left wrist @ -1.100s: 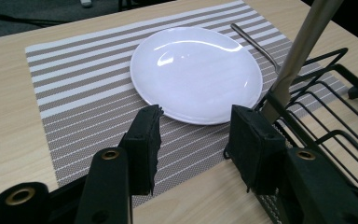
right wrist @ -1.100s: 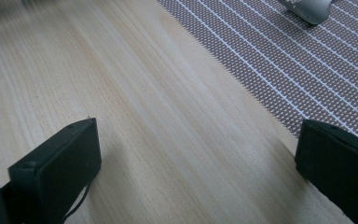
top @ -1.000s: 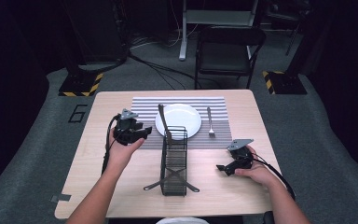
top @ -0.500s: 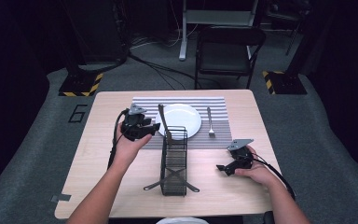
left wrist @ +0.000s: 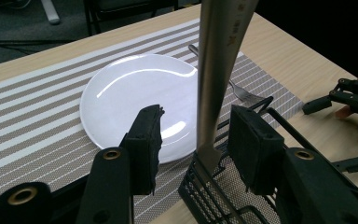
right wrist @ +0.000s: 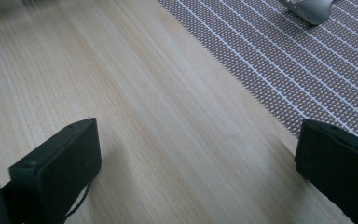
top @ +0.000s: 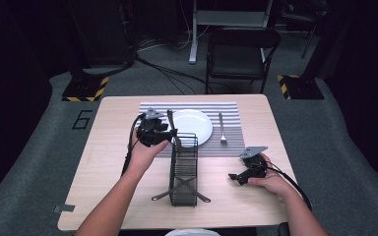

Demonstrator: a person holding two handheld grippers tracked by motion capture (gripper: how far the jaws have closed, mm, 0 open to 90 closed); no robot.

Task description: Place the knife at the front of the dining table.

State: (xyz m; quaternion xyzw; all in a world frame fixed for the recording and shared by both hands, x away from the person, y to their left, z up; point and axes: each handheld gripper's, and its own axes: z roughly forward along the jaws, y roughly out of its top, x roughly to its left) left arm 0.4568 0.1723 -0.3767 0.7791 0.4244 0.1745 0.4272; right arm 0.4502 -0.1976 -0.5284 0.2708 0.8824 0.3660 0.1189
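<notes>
High view puts my left hand-held gripper [top: 170, 133] at the far end of the black wire caddy [top: 183, 169], which stands near the worktop's [top: 108, 167] centre, and a long metal utensil [top: 173, 129], a knife I'd guess, though I can't see its lower end, stands up out of that far end. Left gripper view shows the same utensil [left wrist: 216, 70] rising between my jaws with its foot down inside the wire caddy [left wrist: 214, 196]; the jaws stand apart with a gap on both sides of the steel, so they are open around it rather than clamped. At twelve o'clock from the caddy lies the striped placemat [top: 226, 147], bearing a white plate [top: 193, 127] in its middle and a fork [top: 221, 129] at three o'clock of the plate. No knife lies at nine o'clock of the plate, so I judge the setting half done: plate and fork are placed, and the utensil in the caddy is the piece left to be gripped, lifted clear and laid on the mat. My right hand-held gripper [top: 236, 177] sits low at about four o'clock of the caddy, well apart from it; right gripper view shows its jaws wide over bare wood beside the mat's edge, holding nothing.
</notes>
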